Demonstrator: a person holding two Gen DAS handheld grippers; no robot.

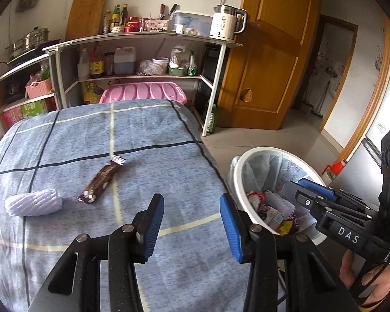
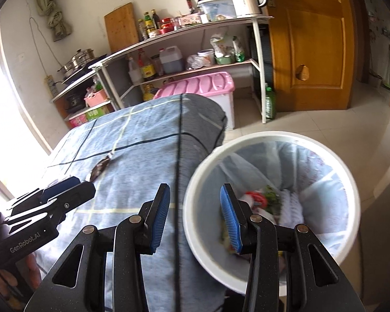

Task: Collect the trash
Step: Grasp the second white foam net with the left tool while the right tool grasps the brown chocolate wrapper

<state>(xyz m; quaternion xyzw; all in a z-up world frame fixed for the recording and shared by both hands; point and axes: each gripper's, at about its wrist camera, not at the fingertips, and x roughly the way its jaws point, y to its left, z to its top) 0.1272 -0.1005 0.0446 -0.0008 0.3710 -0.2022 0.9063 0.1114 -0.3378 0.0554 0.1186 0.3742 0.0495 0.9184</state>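
Brown wrapper (image 1: 101, 182) and white foam sleeve (image 1: 33, 202) lie lower left on the bed (image 1: 169, 135); left gripper (image 1: 192, 223) jaws spread, empty, should straddle the wrapper's narrow width, then carry to bin (image 1: 249, 156).

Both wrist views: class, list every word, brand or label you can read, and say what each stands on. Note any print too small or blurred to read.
"DAS": on the right gripper body, left wrist view.
"GenRobot.AI": on the left gripper body, right wrist view.
Unreadable: print on the brown snack wrapper, white kettle, green carton, shelf bottles and bin liner.
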